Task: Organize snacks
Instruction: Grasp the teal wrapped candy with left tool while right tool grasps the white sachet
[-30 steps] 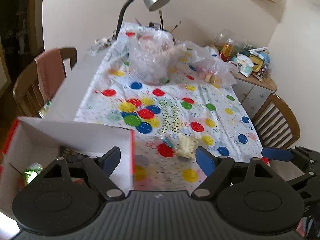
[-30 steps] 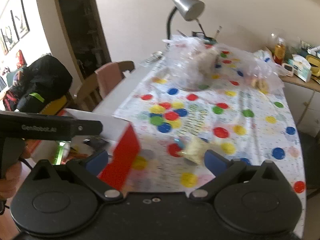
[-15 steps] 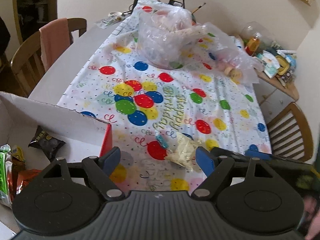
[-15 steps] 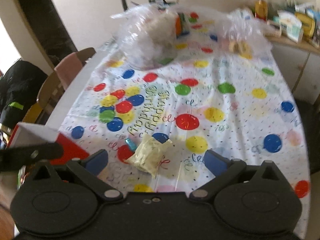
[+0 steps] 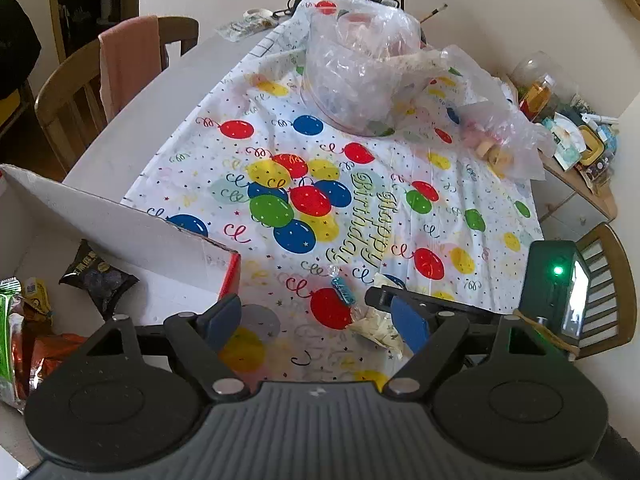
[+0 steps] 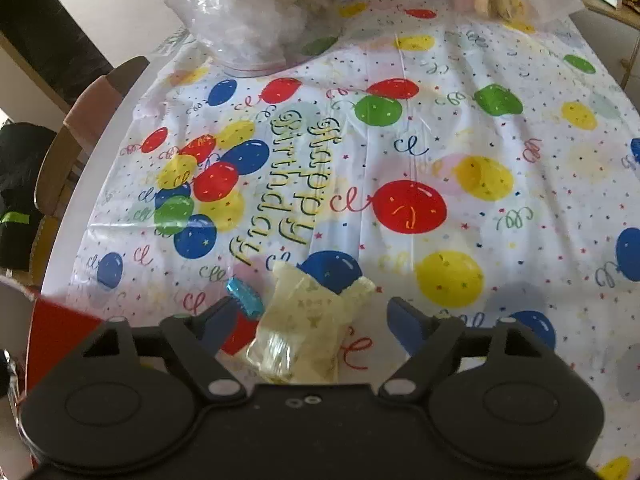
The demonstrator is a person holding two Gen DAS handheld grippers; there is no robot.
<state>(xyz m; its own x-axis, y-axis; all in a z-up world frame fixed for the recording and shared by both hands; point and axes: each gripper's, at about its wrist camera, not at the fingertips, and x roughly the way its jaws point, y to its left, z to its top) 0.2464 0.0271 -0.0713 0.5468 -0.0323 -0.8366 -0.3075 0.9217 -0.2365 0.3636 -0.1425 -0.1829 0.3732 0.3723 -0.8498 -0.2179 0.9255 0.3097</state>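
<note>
Right tool [image 6: 308, 320] nearer: jaws just closing, not yet gripping, astride pale snack packet [image 6: 308, 320] near tabletop's front edge, long axis along fingers. Left tool [image 5: 316, 320] open, empty.

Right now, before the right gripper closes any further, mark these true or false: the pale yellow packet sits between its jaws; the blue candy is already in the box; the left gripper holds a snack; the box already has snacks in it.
1. The pale yellow packet lies between the jaws of the right gripper. True; the jaws have just been closing, but the pads do not press it yet.
2. The blue candy is in the box. False: it lies on the tablecloth beside the packet.
3. The left gripper holds a snack. False: it is open and empty.
4. The box already holds snacks. True: a dark packet and others lie inside.
</note>
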